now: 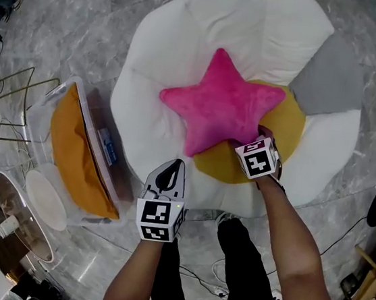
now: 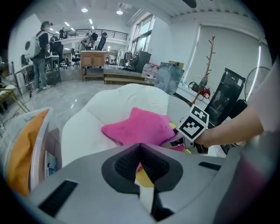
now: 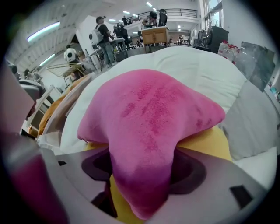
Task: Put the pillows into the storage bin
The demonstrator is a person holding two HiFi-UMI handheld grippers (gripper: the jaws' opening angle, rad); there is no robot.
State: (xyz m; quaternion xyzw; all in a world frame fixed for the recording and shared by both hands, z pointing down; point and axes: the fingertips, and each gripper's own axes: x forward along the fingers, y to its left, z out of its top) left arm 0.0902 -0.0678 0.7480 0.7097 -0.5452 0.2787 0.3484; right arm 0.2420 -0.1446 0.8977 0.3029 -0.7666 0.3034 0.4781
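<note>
One orange pillow [image 1: 72, 155] is in the storage bin [image 1: 98, 147] at left; my right gripper [image 3: 140, 175] pinches the near arm of the pink star pillow [image 1: 220, 106] on the beanbag [image 1: 258, 25], my left gripper [image 2: 141, 164] is pressed together and empty, and the yellow pillow [image 1: 287, 129] and grey pillow [image 1: 329, 78] are left to do

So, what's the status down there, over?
Left hand-held gripper shut, empty. Right hand-held gripper clamped on pink star-shaped plush pillow. Clear plastic storage bin to the left, orange pillow inside; nothing blocking.
</note>
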